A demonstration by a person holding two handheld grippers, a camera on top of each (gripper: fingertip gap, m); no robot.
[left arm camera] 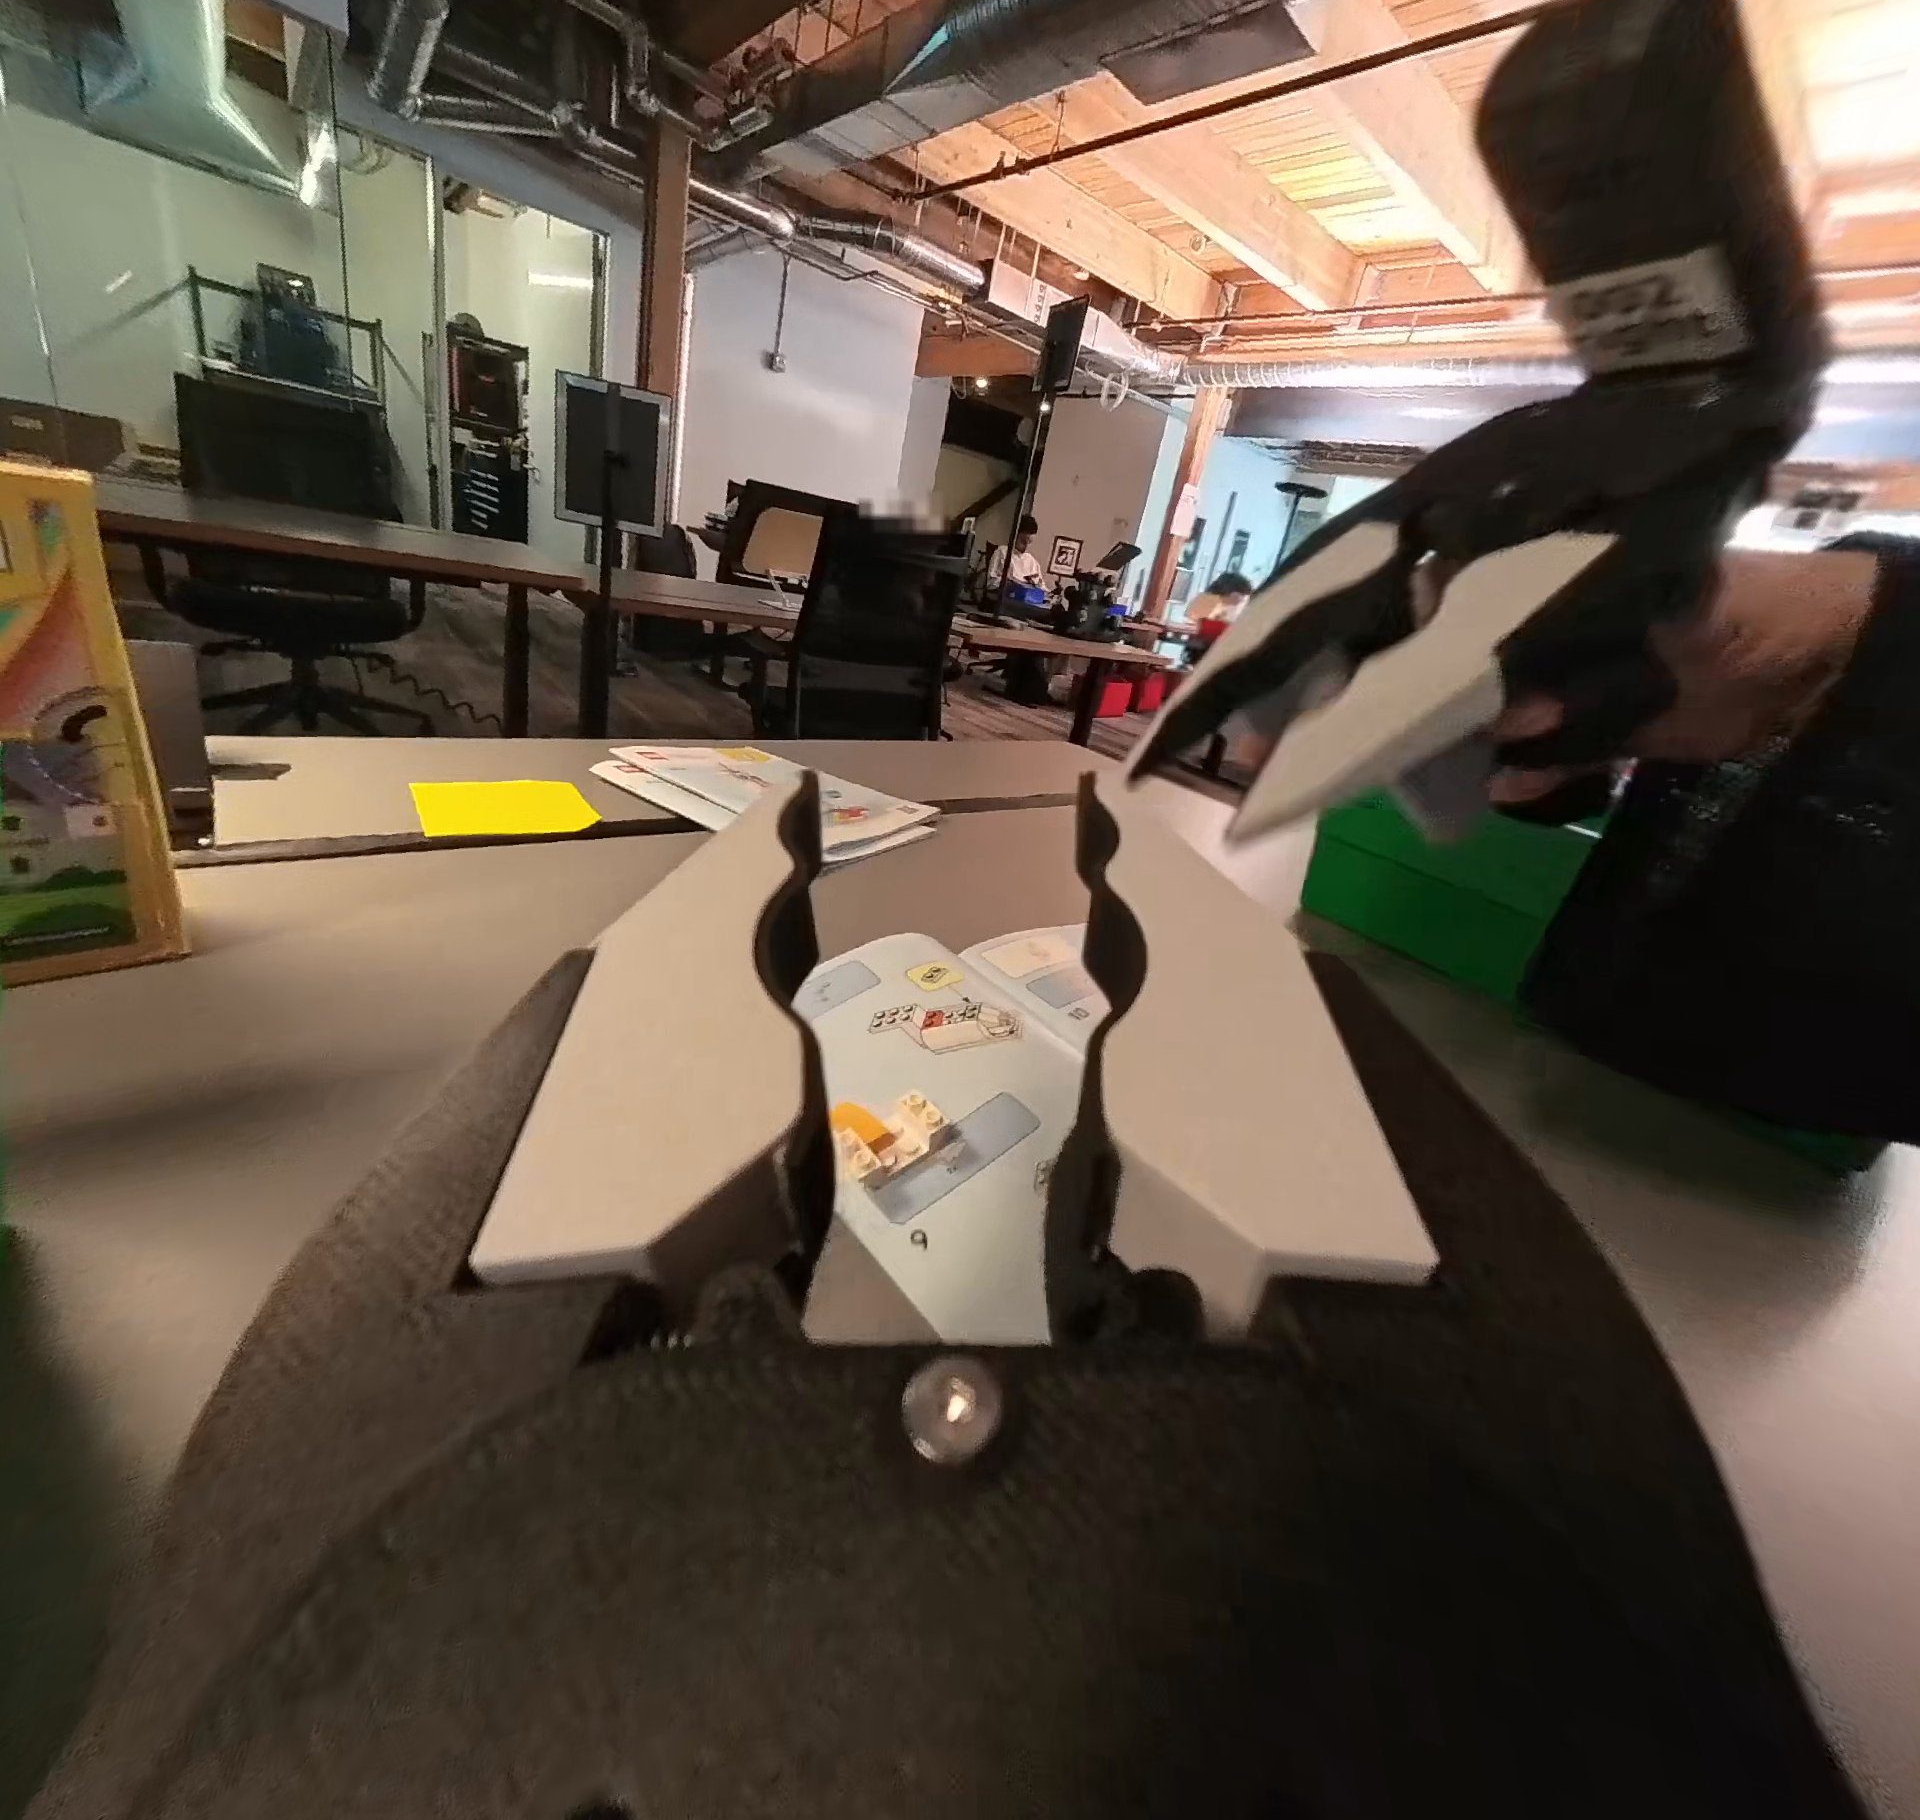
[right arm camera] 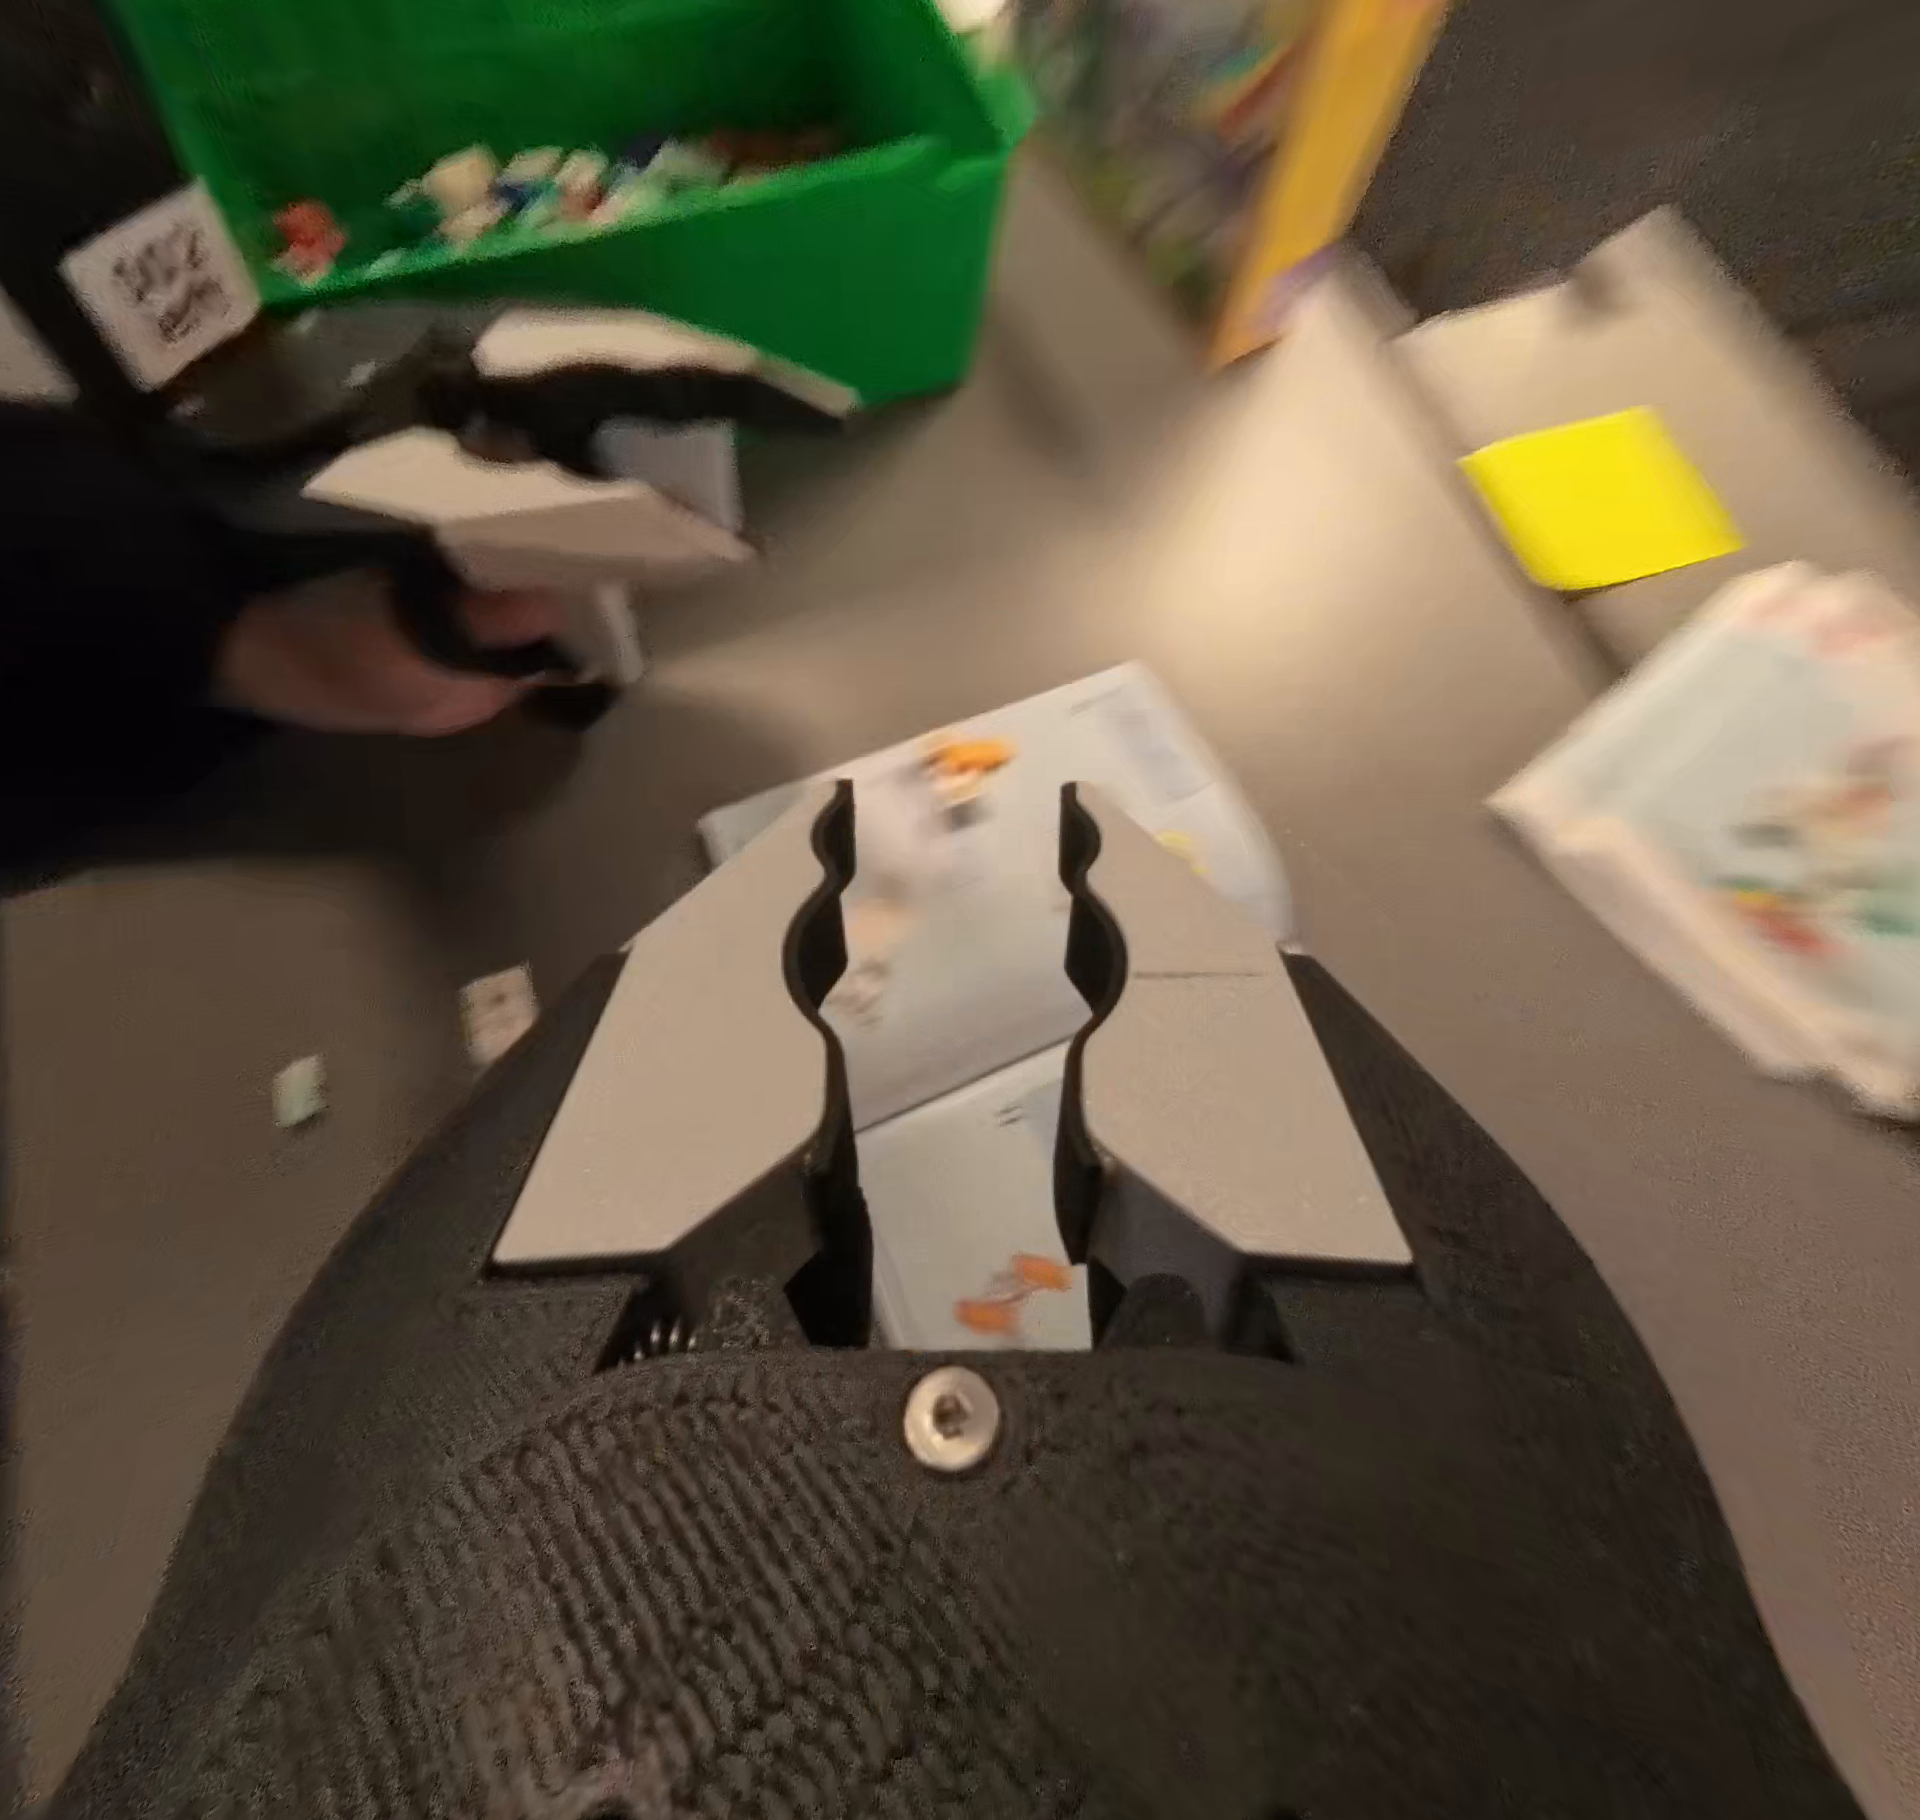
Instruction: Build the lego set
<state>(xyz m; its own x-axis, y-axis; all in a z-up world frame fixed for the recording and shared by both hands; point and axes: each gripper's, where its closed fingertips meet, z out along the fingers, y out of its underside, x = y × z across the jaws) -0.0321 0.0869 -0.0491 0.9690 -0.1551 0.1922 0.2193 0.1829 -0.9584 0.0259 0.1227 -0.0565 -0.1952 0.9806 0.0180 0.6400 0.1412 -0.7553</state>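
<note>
Open-plan office: desks (left arm camera: 343, 549), swivel chairs (left arm camera: 301, 617), exposed ceiling ducts (left arm camera: 852, 243).

The grey desk (right arm camera: 1039, 544) carries a green bin (right arm camera: 644, 243) of bricks, a yellow box (right arm camera: 1299, 108), an open booklet (right arm camera: 1039, 804), a yellow note (right arm camera: 1600, 497), stacked booklets (right arm camera: 1766, 835) and two loose bricks (right arm camera: 499, 1012).

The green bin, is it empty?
No. The green bin holds a heap of small coloured bricks along its floor in the right wrist view.
</note>
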